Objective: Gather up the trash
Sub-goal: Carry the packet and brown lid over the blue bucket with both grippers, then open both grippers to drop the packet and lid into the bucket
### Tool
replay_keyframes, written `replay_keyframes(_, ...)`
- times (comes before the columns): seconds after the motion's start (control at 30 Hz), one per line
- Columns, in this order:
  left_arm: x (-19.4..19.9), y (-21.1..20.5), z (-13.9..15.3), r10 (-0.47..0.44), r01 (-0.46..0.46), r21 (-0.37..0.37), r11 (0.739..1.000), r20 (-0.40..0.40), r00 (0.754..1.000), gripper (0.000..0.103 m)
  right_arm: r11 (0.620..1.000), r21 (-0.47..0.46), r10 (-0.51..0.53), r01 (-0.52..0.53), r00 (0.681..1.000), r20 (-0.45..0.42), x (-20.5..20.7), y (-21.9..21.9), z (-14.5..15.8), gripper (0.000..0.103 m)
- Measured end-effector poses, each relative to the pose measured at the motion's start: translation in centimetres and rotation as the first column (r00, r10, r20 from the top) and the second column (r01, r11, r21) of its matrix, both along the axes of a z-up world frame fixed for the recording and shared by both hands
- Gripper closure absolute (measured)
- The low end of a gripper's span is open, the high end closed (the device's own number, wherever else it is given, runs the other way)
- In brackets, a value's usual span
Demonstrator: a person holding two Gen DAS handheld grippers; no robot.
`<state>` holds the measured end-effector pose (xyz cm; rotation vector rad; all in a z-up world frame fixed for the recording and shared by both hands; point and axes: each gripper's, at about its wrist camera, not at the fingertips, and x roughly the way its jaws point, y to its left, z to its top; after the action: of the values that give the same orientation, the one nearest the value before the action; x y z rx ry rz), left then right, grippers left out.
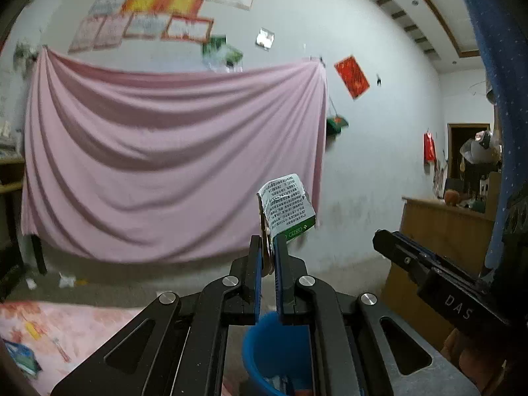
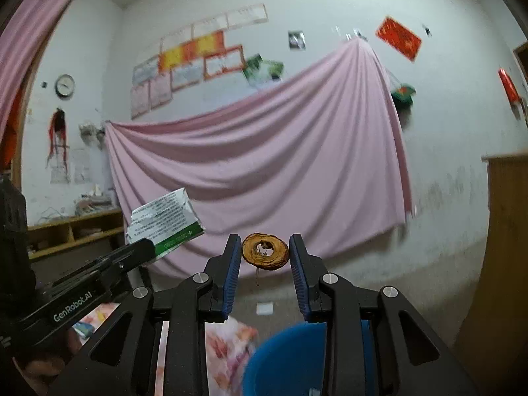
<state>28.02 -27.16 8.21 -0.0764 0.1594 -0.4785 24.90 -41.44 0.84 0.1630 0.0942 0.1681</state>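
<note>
Between the narrowed blue pads of the left gripper [image 1: 268,247], at the centre of the left wrist view, a torn green-and-white printed carton [image 1: 286,208] is pinched by its lower edge and stands upward, leaning toward 1 o'clock; the same carton [image 2: 163,219] appears at 9 o'clock in the right wrist view, projecting from the tip of the left gripper [image 2: 145,247]. At the centre of the right wrist view, a brown ring-shaped scrap [image 2: 265,251] with a thin strand hanging from it sits in the gap of the right gripper [image 2: 265,254]; the fingers stand moderately apart, each pad just beside the ring's rim, though firm contact cannot be confirmed. Directly below both tools, at 6 o'clock in each view, lies the open blue bucket [image 1: 264,356] [image 2: 280,359], with some items faintly visible inside in the left view. Toward 4 o'clock in the left view the right gripper [image 1: 389,241] enters from the side, its tips hidden by its own body. Floral pink cloth [image 1: 66,330] covers the surface at 8 o'clock, bearing scattered wrappers [image 1: 23,356]. Behind everything, a draped pink sheet [image 1: 171,165] hangs on the white wall [image 1: 379,66] below blurred posters [image 1: 158,16], and a wooden cabinet [image 1: 439,227] stands at 3 o'clock
</note>
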Motion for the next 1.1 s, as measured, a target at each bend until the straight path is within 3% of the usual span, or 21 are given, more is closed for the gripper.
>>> replay_keyframes(0.3, 3.8, -2.4, -1.8, -0.059, 0.062, 0.007, 0.998, -0.201, 0.978, 0.098, 0.999, 0.027, -0.025, 0.029, 0.989, -0.146, 2.2, -2.2, -2.3, 0.075)
replay_keyframes(0.6, 4.8, -4.9, -3.3, -0.048, 0.078, 0.084, 0.993, -0.306, 0.951, 0.098, 0.998, 0.028, -0.039, 0.049, 0.963, -0.266, 3.9, -3.6, -4.0, 0.075)
replay_keyframes(1.1, 5.8, -6.7, -4.7, -0.071, 0.127, 0.112, 0.985, -0.411, 0.909, 0.096, 0.995, 0.067, -0.044, 0.077, 0.917, -0.397, 5.6, -5.0, -5.6, 0.074)
